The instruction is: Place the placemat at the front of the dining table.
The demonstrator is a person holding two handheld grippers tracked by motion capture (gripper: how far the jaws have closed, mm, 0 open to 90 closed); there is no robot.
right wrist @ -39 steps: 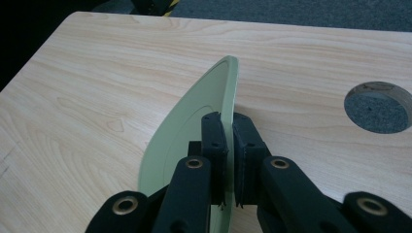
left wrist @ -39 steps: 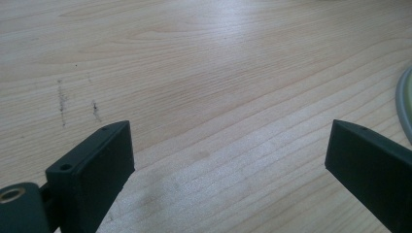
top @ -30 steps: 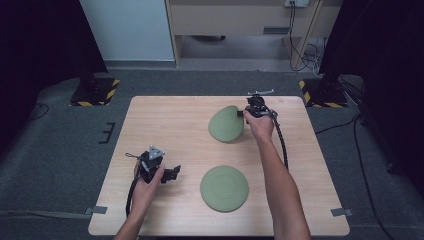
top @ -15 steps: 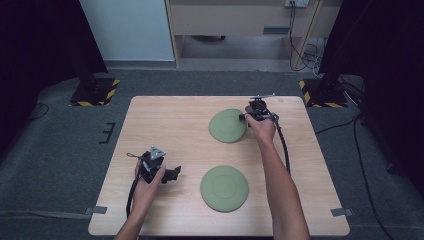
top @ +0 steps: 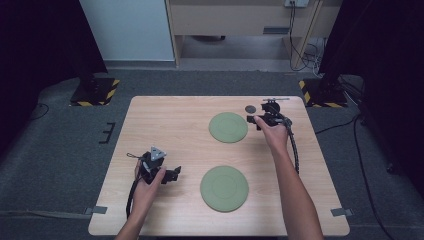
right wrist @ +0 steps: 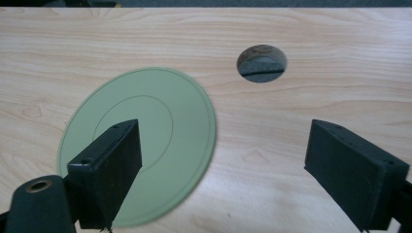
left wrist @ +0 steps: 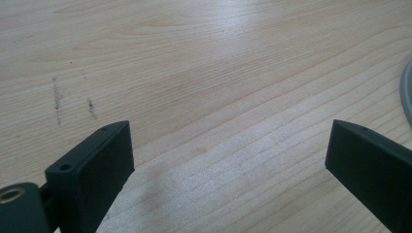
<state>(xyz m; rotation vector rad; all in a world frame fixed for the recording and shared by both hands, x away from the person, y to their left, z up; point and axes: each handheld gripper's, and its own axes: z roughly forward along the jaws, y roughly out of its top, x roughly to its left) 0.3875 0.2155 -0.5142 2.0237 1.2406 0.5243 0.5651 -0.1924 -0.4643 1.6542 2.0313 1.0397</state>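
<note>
- The wooden worktop (top: 165, 125) carries two flat green discs, well apart from each other.
- The far green disc (top: 228, 127) lies toward the back of the worktop, right of centre; the near green disc (top: 224, 188) lies toward the person's edge, roughly in line with it.
- A round hole (top: 250, 108) pierces the worktop near its back edge, just beyond and right of the far disc (something grey shows through it in the right gripper view, but what it is I cannot tell).
- The right gripper (top: 259, 120) sits in the right hand (top: 272, 134), just beside the far disc's right edge, its tip pointing toward the disc. In the right gripper view its jaws stand wide apart with nothing between them; one jaw overlaps the far green disc (right wrist: 145, 145) in the picture, the other stands over bare wood, and the round hole (right wrist: 261, 63) lies beyond.
- The left gripper (top: 172, 174) is held in the left hand (top: 147, 185) at the near left of the worktop, left of the near disc and apart from it, a grey three-cornered plate on top and its cable trailing toward the person.
- In the left gripper view the jaws are spread wide and empty over bare wood; a sliver of a disc's pale rim (left wrist: 407, 92) shows at the right edge.
</note>
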